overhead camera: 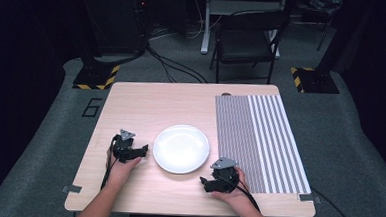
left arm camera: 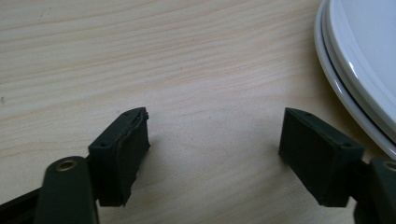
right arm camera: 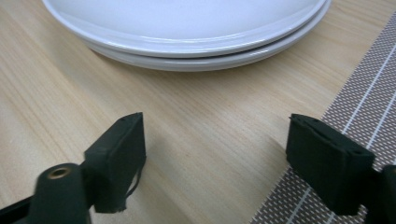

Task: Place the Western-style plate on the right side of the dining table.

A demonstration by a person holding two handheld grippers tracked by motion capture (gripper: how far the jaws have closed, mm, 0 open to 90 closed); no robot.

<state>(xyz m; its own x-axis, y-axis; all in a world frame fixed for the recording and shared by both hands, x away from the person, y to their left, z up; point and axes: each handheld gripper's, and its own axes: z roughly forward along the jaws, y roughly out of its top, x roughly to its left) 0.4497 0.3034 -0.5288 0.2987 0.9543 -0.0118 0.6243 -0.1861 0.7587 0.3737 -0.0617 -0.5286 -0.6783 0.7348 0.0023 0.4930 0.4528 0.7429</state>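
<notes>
We hold both tongs low over the pale wood-grain table [overhead camera: 146, 103], jaws apart with nothing between them. The smooth round white plates [overhead camera: 181, 148], two stacked, sit between the left tongs [overhead camera: 139, 151] and the right tongs [overhead camera: 206, 182], just beyond each. A striped woven placemat [overhead camera: 259, 142] lies under the right tongs' outer jaw. Beyond the table, grey carpet and a dark chair [overhead camera: 247, 39].
</notes>
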